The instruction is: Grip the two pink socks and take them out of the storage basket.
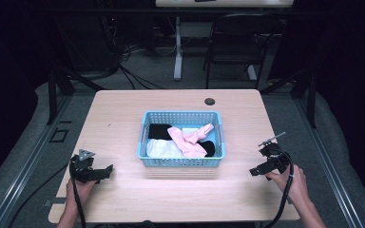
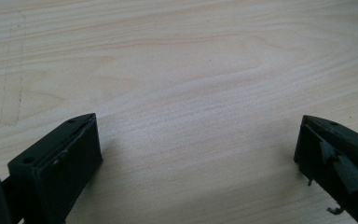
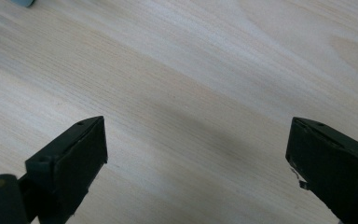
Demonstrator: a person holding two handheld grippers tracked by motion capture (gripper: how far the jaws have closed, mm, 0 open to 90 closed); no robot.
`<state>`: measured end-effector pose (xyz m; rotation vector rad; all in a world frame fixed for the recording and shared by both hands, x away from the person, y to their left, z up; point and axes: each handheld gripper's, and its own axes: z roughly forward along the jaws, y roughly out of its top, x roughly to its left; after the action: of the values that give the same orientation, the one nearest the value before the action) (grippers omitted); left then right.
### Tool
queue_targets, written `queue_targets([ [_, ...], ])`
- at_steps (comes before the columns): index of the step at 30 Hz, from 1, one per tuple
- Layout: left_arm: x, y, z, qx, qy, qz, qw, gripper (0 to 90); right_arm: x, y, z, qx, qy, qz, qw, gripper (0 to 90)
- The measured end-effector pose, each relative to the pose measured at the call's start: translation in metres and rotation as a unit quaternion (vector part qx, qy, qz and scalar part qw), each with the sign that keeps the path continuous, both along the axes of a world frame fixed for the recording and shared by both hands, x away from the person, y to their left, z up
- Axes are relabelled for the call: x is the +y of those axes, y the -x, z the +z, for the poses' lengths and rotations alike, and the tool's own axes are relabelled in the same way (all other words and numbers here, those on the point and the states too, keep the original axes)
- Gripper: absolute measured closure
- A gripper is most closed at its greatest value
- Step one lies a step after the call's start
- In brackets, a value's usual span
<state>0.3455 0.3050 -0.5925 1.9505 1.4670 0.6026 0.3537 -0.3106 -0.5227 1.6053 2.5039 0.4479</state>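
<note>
- I'm looking down on a pale wooden desk (image 1: pixel 123 199), and a hand holds a pair of tongs at each near corner.
- My left tongs (image 1: pixel 105 172) sit low over the desk's near-left part, held by the left hand (image 1: pixel 78 189), with a grey three-cornered plate on top and a black cable trailing back toward me.
- In the left gripper view the left tongs (image 2: pixel 198 140) are released: the two black jaws stand wide apart with bare wood grain between them.
- My right tongs (image 1: pixel 253 172) hover at the near-right part of the desk, gripped by the right hand (image 1: pixel 292 183), cable running down along the forearm.
- In the right gripper view the right tongs (image 3: pixel 196 142) are released too, jaws spread wide over bare wood, nothing held.
- Between the two tongs and a little farther from me sits a light blue basket (image 1: pixel 180 161) with slotted walls, well apart from both tongs.
- Inside the basket I see a pink cloth (image 1: pixel 190 141) draped across the middle, a white cloth (image 1: pixel 162 149) on the side nearer my left tongs, and black cloth (image 1: pixel 158 131) at the far corner on that side.
- More black cloth shows at the basket's near corner on my right tongs' side.
- Beyond the basket there's a small round hole (image 1: pixel 209 101) in the desk.
- Past the desk's far edge stands a dark chair (image 1: pixel 237 42) on a grey floor.
</note>
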Motion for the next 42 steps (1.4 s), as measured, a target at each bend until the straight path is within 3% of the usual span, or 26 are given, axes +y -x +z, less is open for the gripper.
queue_targets([
  [10,0.000,0.000,0.000,0.000,0.000,0.000,1.0000,0.5,0.001,0.000,0.001,0.004,0.004,0.004,1.0000,4.3],
  [15,0.000,0.000,0.000,0.000,0.000,-0.001,1.0000,0.5,0.004,0.000,0.004,-0.002,0.000,0.006,1.0000,4.1],
  [16,0.000,0.000,0.000,0.000,0.000,-0.001,1.0000,0.5,0.005,0.001,0.003,-0.013,-0.010,-0.003,0.9999,4.1],
  [17,0.000,0.000,0.000,0.000,0.000,0.000,1.0000,0.5,0.005,0.001,0.006,-0.005,-0.001,0.008,1.0000,4.0],
  [22,0.000,0.000,0.000,0.000,0.000,0.000,1.0000,0.5,0.004,0.001,0.009,0.001,0.001,0.011,0.9999,3.8],
  [25,0.000,0.000,0.000,0.000,0.000,0.000,1.0000,0.5,0.004,0.004,0.013,-0.009,-0.018,-0.003,0.9998,3.4],
  [26,0.000,0.000,0.000,0.000,0.000,0.000,1.0000,0.6,0.003,0.003,0.017,-0.003,-0.010,0.007,0.9999,3.0],
  [30,0.000,0.000,0.000,-0.001,0.000,0.002,1.0000,0.6,0.008,0.004,0.026,-0.003,-0.015,0.013,0.9998,1.6],
  [33,0.000,0.000,0.000,-0.002,0.000,0.002,1.0000,0.6,0.013,0.003,0.041,-0.022,-0.028,0.013,0.9993,1.0],
  [42,0.000,0.001,0.000,-0.001,-0.001,0.001,1.0000,0.7,0.027,-0.002,0.065,-0.043,-0.049,0.027,0.9975,0.0],
])
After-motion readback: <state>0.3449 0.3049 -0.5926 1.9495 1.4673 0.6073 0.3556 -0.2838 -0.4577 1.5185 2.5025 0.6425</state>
